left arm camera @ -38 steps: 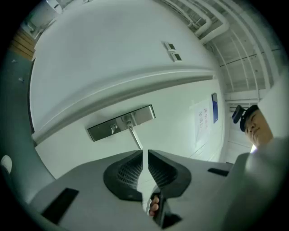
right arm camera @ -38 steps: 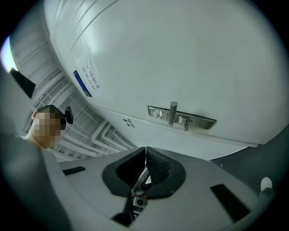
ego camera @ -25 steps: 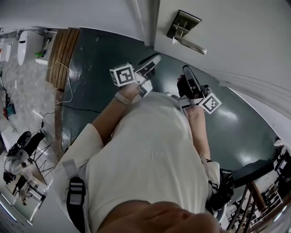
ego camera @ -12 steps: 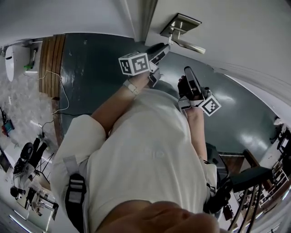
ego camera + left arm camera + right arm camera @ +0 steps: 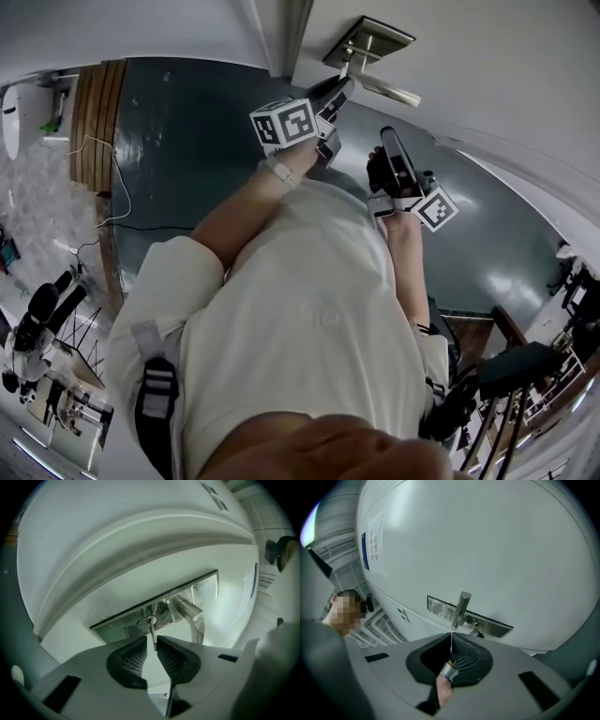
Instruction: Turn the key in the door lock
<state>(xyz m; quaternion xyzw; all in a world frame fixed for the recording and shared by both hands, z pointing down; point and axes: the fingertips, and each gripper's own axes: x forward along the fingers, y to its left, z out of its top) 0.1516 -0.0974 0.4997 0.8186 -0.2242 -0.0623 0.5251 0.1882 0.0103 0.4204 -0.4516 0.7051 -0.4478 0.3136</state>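
Observation:
A brushed-metal lock plate (image 5: 206, 588) with a lever handle (image 5: 191, 614) sits on the white door. A silver key (image 5: 151, 629) sticks out of the keyhole. My left gripper (image 5: 151, 642) is right at it. Its jaws have just been closing, and the key's end lies in the narrow gap between the tips with slivers of space on both sides. In the head view the left gripper (image 5: 337, 90) reaches just under the plate (image 5: 367, 42) and hides the key. My right gripper (image 5: 386, 137) hangs back below the handle (image 5: 389, 93), shut on nothing. The right gripper view shows its jaws (image 5: 451, 637) closed, the key (image 5: 476, 631) beyond them.
The door's edge and frame (image 5: 298, 33) run up beside the lock. Below lies dark green floor (image 5: 178, 159), with a wooden board (image 5: 94, 112), a cable and tripods at the left. A paper notice (image 5: 373, 538) hangs on the door. A person (image 5: 344, 609) stands by a railing.
My left gripper has risen from over the floor up to the lock plate and now has the key between its tips. The right gripper has shifted only slightly.

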